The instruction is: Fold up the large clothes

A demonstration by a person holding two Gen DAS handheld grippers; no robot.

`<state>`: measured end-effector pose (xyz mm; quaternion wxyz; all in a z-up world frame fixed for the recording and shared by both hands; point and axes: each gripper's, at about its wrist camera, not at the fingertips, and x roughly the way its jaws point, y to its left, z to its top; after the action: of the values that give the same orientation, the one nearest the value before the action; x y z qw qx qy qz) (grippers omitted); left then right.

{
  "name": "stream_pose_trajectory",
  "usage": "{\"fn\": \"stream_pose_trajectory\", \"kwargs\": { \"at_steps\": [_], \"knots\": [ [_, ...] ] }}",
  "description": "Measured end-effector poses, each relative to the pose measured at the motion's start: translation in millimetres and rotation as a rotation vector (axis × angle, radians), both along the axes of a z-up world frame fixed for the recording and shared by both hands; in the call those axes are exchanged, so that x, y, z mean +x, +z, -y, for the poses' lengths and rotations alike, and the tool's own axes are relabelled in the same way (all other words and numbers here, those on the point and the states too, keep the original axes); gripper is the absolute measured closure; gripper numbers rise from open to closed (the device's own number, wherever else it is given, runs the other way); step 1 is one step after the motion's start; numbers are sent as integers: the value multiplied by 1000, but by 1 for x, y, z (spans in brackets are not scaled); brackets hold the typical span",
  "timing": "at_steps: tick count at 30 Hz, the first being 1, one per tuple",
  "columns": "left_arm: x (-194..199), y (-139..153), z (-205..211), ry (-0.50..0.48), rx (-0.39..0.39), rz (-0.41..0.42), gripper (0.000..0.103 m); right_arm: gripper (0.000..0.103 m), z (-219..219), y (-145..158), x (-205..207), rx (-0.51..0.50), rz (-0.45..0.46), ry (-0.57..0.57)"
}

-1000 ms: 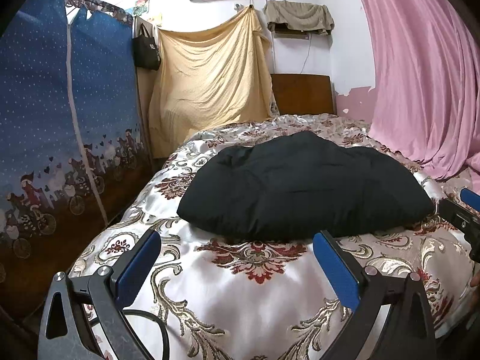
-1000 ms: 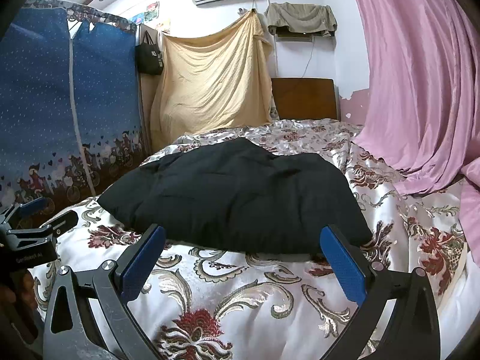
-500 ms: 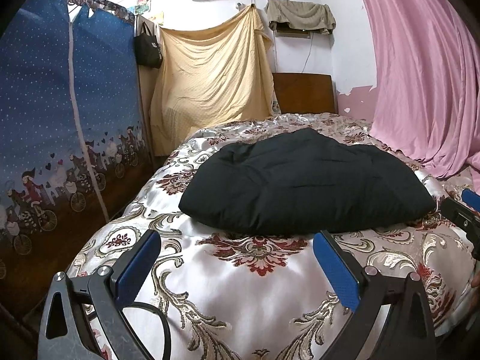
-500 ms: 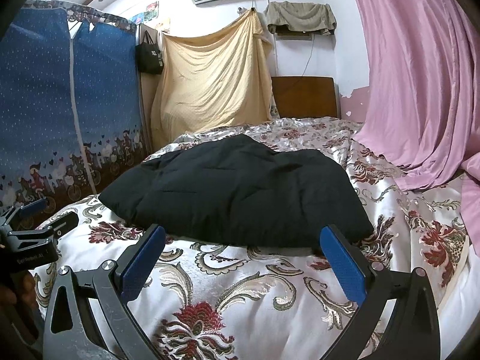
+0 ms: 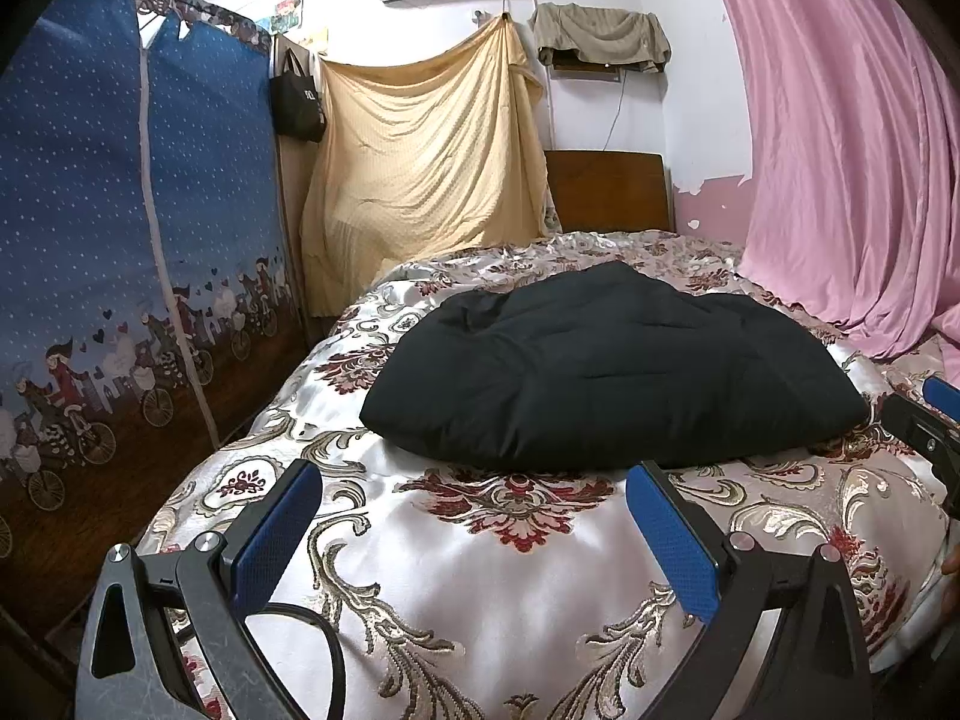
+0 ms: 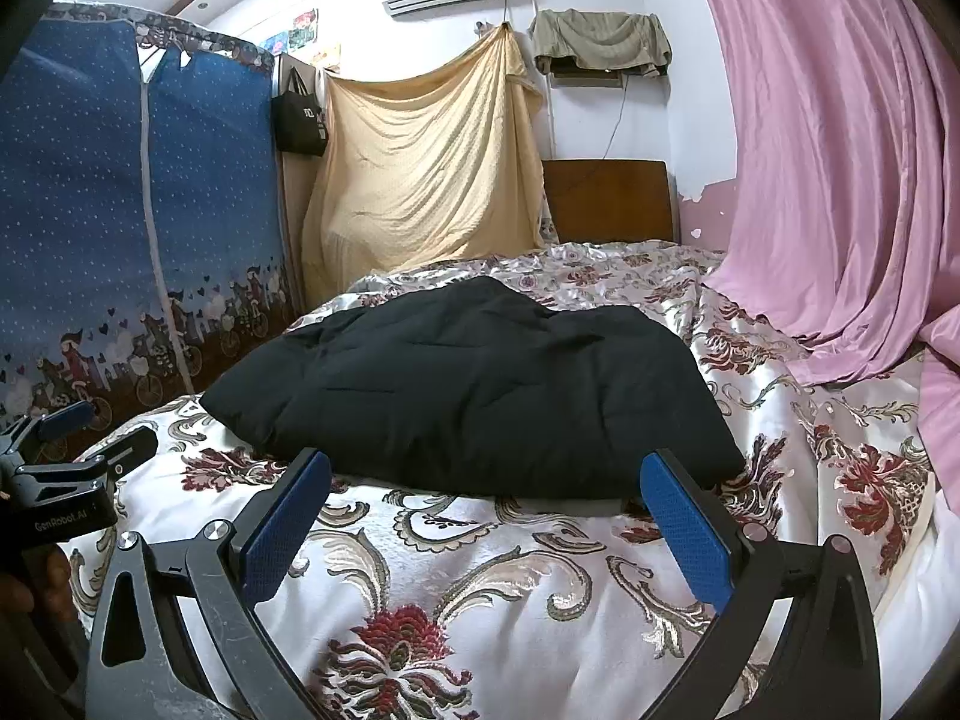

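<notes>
A black padded garment [image 5: 606,372] lies folded into a thick bundle on the bed, also in the right wrist view [image 6: 474,390]. My left gripper [image 5: 474,516] is open and empty, held over the bed's near end, short of the bundle's front edge. My right gripper [image 6: 486,510] is open and empty, its blue pads just before the bundle's near edge. The right gripper shows at the left wrist view's right edge [image 5: 930,420]; the left gripper shows at the right wrist view's left edge [image 6: 66,456].
The bed has a shiny floral cover [image 5: 498,588]. A blue fabric wardrobe [image 5: 120,240] stands left. A yellow sheet [image 5: 420,168] hangs at the back, beside a wooden headboard [image 5: 606,192]. A pink curtain [image 5: 852,150] hangs on the right.
Both grippers have drawn back and risen slightly; the black bundle sits a little farther away in both views. It has not moved on the bed.
</notes>
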<state>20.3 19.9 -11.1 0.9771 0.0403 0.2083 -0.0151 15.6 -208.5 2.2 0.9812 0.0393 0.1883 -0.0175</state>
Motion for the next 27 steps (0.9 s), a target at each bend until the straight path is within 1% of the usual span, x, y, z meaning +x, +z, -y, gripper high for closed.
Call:
{"fn": "stream_pose_trajectory", "kwargs": {
  "at_steps": [27],
  "knots": [
    [-2,3,3,-2,-1,1,1,1,-4,1,-1,0,3,-2]
  ]
}}
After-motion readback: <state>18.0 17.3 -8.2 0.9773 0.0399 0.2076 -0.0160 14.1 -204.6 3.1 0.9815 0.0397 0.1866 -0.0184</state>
